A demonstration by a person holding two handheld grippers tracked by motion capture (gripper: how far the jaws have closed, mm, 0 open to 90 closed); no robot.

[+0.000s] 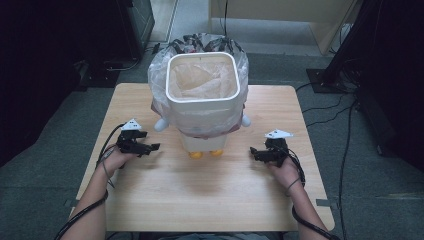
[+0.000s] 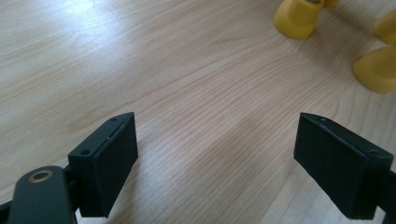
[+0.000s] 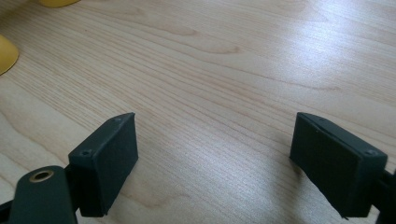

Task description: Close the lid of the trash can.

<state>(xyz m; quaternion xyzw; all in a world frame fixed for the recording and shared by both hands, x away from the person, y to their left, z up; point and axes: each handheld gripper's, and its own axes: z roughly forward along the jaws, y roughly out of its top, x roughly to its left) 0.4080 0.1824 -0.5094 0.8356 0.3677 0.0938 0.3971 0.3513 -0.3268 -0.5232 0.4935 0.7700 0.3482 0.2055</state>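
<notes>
Flanking the white bin, centre-back of the table: left gripper and right gripper, both spread, empty.
Risks we judge: its loose bag liner slipping or tearing if pinched; the bin toppling off its small yellow feet if nudged unevenly.

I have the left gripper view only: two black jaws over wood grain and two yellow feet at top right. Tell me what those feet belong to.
Observer: They are under a white bin lined with a clear plastic bag; it stands at the middle of the table's far half.
Operator: Report where the other gripper sits.
Observer: The right gripper is low over the table on the bin's other side, apart from it, jaws wide open and holding nothing.
Operator: Describe the bag's fit.
Observer: It is folded out over the rim and hangs down the bin's sides.
</notes>
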